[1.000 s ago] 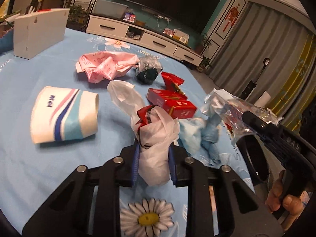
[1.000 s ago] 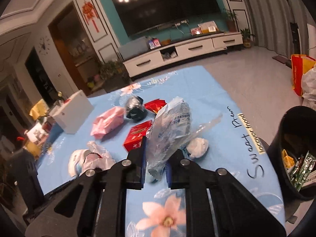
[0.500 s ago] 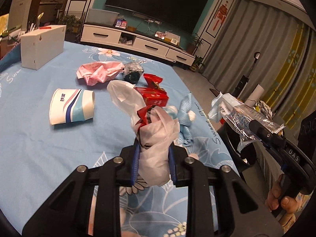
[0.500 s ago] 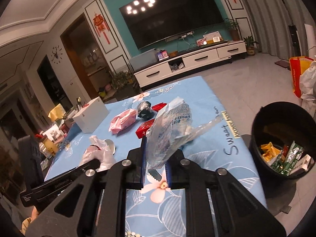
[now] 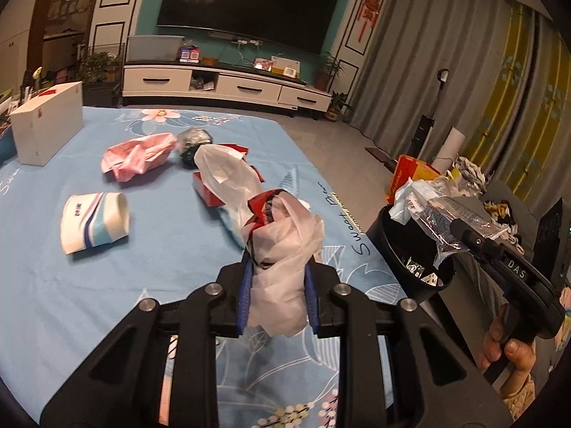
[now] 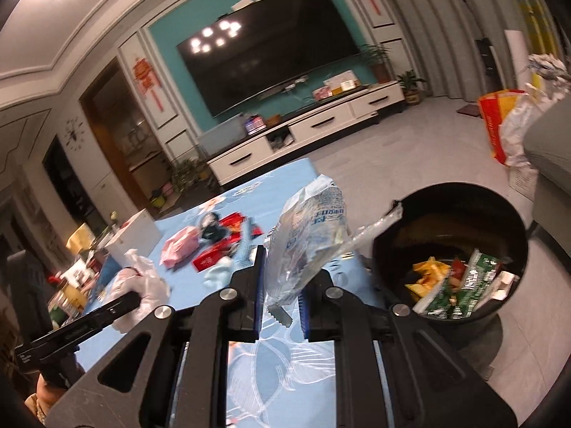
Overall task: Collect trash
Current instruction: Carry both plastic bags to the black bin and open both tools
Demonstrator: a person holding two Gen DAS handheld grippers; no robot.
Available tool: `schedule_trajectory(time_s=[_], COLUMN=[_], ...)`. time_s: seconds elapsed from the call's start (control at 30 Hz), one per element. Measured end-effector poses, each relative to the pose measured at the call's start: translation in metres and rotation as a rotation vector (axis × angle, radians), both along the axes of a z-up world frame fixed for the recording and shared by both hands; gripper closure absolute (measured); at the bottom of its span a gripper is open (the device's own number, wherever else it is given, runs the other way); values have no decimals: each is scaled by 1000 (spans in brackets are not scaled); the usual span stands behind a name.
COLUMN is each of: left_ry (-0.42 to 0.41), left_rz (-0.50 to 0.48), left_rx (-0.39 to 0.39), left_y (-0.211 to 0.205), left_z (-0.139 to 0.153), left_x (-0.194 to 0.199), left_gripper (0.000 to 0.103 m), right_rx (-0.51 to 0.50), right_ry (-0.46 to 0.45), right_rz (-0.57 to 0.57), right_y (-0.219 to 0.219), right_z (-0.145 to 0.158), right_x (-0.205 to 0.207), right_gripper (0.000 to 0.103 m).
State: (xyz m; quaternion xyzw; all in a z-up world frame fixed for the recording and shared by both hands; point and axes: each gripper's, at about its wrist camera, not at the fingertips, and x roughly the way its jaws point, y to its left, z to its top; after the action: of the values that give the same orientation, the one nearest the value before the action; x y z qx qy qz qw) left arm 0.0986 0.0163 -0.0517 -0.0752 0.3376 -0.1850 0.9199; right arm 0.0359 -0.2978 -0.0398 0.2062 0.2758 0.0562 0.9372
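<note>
My left claw (image 5: 276, 296) grips a white plastic bag (image 5: 282, 249); my right claw (image 6: 282, 301) clamps a clear wrapper (image 6: 307, 242) beside the black bin (image 6: 449, 249).

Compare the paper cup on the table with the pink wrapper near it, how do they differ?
The paper cup is white with blue and pink stripes; the pink wrapper is plain pink. The cup keeps its round shape, lying on its side, while the wrapper is crumpled flat. The cup lies nearer the camera, the wrapper farther back. Both rest loose on the table.
</note>
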Motion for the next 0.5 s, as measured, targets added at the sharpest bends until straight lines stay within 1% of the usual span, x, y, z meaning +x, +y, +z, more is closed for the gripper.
schedule_trajectory(time_s=[0.17,0.37,0.5], left_ry=[1,4,19], left_rz=[-49,-133,-186], left_rx=[20,55,58], left_y=[-26,-67,-95], left_z=[2,1,-2], left_x=[11,21,31], left_gripper=[77,77,77], right_rx=[17,36,50], right_ry=[5,13,18], right_rz=[-54,-96,-134], right_y=[-25,-49,-67], right_z=[-8,-18,-25], right_x=[-3,-7,-10], right_gripper=[86,86,86])
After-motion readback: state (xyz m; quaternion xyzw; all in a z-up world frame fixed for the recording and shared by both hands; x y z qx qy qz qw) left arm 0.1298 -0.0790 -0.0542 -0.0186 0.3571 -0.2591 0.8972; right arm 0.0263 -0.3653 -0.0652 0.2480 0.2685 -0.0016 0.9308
